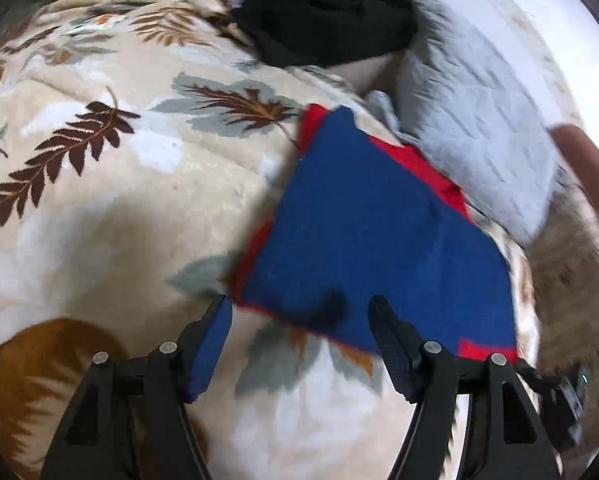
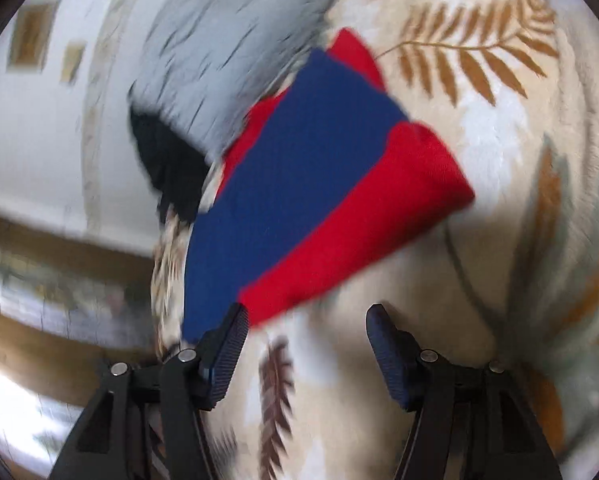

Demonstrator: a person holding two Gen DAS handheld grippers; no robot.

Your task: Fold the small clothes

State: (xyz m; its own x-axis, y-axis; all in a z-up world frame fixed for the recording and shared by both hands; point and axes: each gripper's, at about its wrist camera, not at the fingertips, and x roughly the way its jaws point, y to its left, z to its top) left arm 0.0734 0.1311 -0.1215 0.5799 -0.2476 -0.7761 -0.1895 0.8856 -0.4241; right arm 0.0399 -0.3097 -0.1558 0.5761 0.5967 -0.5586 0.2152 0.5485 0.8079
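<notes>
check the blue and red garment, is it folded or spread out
Folded: the blue and red garment lies flat on the leaf-print blanket as a compact layered shape, red layers showing under the blue panel.

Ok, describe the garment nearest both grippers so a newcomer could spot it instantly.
Start from the cream leaf-print blanket covering the bed. On it, beside a pale grey garment and below a black one, lies the blue and red garment. It is the only brightly coloured piece, a blue panel edged in red.
</notes>
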